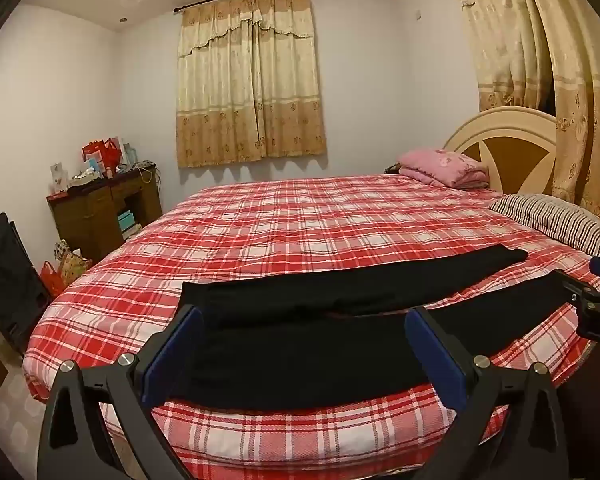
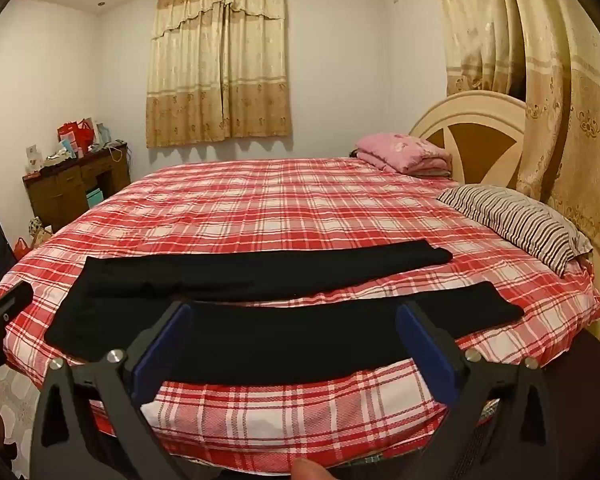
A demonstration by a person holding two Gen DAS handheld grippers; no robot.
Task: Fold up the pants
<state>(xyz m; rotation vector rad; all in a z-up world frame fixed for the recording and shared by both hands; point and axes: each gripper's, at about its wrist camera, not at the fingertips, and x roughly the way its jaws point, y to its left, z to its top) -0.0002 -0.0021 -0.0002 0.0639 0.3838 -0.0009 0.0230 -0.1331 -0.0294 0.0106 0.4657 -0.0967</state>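
Black pants (image 1: pixel 340 320) lie flat on the red plaid bed (image 1: pixel 300 220), waist to the left and both legs stretched to the right, spread a little apart. My left gripper (image 1: pixel 304 344) is open and empty, held above the near leg close to the waist. My right gripper (image 2: pixel 296 336) is open and empty above the middle of the near leg of the pants (image 2: pixel 260 312). The right gripper also shows at the right edge of the left wrist view (image 1: pixel 596 304). The left gripper also shows at the left edge of the right wrist view (image 2: pixel 0 312).
A striped pillow (image 2: pixel 520 224) and a folded pink blanket (image 2: pixel 404 152) lie at the head of the bed by the headboard (image 2: pixel 472 128). A cluttered wooden desk (image 1: pixel 104 204) and a black case (image 1: pixel 8 280) stand left of the bed. Curtains (image 2: pixel 560 120) hang at right.
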